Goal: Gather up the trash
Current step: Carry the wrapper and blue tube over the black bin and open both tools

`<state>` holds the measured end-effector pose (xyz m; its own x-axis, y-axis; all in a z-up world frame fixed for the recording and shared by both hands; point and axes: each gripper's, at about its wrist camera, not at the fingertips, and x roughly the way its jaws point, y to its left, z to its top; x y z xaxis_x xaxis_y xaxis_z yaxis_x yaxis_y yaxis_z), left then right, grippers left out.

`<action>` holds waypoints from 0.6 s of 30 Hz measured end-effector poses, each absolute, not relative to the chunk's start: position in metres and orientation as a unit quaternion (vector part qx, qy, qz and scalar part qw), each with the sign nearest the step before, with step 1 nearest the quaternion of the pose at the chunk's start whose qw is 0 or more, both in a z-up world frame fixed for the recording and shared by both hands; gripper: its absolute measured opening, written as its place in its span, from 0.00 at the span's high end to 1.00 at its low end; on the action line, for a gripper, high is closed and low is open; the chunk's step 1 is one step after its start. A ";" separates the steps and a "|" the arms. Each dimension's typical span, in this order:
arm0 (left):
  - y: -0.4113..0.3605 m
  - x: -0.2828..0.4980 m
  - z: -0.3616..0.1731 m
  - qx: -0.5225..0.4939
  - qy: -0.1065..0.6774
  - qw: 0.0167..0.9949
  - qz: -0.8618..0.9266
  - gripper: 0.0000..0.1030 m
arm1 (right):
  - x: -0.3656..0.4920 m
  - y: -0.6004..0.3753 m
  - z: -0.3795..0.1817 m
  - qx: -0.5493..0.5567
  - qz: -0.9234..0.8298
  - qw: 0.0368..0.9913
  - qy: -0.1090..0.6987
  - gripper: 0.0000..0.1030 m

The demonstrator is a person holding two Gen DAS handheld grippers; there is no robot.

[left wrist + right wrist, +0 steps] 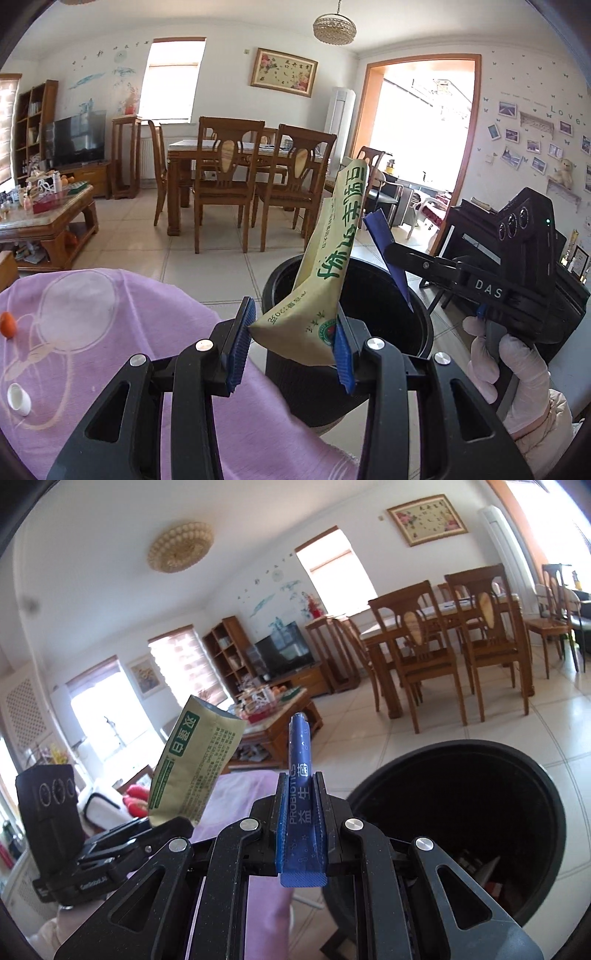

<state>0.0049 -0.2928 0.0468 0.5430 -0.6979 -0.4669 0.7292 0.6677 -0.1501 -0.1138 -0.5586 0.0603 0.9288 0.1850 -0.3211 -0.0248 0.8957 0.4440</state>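
Note:
My left gripper [291, 343] has its jaws apart around a beige sachet with green print [332, 254]. The sachet leans against the right pad and stands above the rim of the black trash bin [421, 325]. My right gripper [301, 812] is shut on a blue probiotics stick packet [301, 771], held upright beside the black trash bin [461, 830]. The right gripper also shows in the left wrist view [388, 240] with the blue packet [384, 243] over the bin. The sachet shows in the right wrist view [192, 764].
A purple cloth [122, 350] covers the surface at left, with an orange piece [7, 324] and a white cap [18, 398] on it. Some trash lies inside the bin [480, 867]. A dining table with chairs [236, 166] and a coffee table [48, 218] stand farther back.

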 end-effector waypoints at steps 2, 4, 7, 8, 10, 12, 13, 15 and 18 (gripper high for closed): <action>-0.310 0.003 0.044 0.040 0.248 0.877 -0.410 0.62 | -0.120 -0.580 0.054 0.230 0.040 0.956 0.180 0.87; -0.326 0.001 0.038 0.049 0.251 0.872 -0.418 0.62 | -0.125 -0.599 0.046 0.236 0.026 0.955 0.179 0.87; -0.346 0.002 0.029 0.059 0.258 0.865 -0.426 0.62 | -0.129 -0.620 0.035 0.243 0.010 0.953 0.182 0.87; -0.352 0.002 0.026 0.062 0.262 0.863 -0.429 0.62 | -0.130 -0.628 0.031 0.246 0.006 0.952 0.184 0.87; -0.361 0.005 0.019 0.068 0.268 0.858 -0.432 0.62 | -0.128 -0.633 0.022 0.249 -0.002 0.950 0.188 0.87; -0.368 0.006 0.013 0.073 0.274 0.854 -0.435 0.62 | -0.127 -0.643 0.014 0.254 -0.009 0.948 0.192 0.87; -0.372 0.007 0.010 0.076 0.278 0.852 -0.437 0.62 | -0.126 -0.644 0.010 0.256 -0.011 0.947 0.194 0.87; -0.379 0.006 0.005 0.083 0.283 0.850 -0.437 0.62 | -0.125 -0.643 0.003 0.260 -0.016 0.945 0.197 0.87; -0.384 0.006 -0.001 0.092 0.291 0.847 -0.436 0.62 | -0.123 -0.646 -0.006 0.265 -0.021 0.943 0.201 0.87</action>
<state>0.0062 -0.3844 -0.0007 0.4507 -0.6839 -0.5737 0.7916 0.6032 -0.0972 -0.1228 -0.6462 -0.0057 0.9185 0.0670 -0.3898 0.1462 0.8582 0.4921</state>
